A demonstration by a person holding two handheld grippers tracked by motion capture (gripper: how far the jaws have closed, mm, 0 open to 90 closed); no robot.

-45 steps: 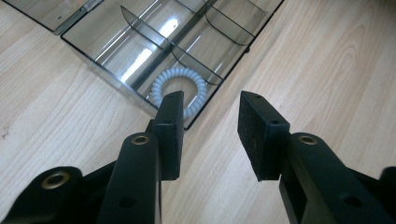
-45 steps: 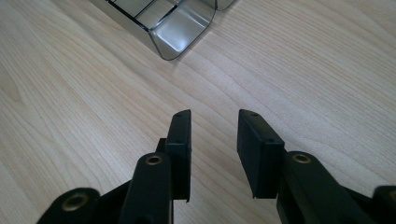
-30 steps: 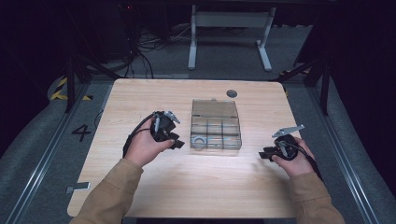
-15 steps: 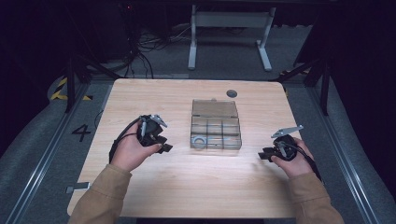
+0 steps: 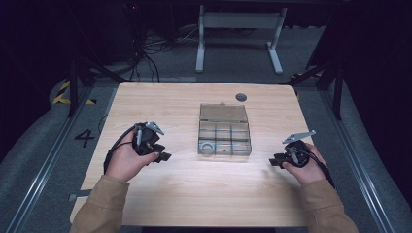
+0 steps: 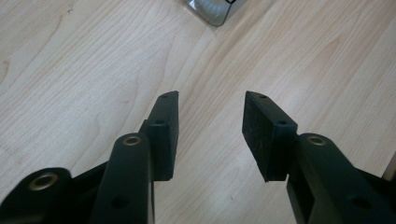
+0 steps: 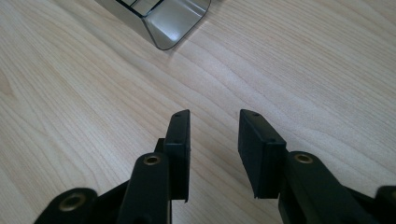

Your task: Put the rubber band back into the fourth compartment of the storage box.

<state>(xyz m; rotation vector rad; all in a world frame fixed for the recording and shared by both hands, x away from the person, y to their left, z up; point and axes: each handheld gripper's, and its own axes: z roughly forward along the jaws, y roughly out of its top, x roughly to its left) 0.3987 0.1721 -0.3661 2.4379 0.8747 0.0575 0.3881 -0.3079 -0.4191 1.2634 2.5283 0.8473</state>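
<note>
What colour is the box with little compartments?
Clear, smoky grey box; the high view shows it best.

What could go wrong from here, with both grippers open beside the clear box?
1. The box looks light and lies loose on the table; a push from one side only, by the left gripper or the right gripper, may slide it instead of gripping it.
2. Its lid looks open; a jaw could catch it and tip the box.
3. A ring in one near compartment may jump out if the box is bumped.
</note>
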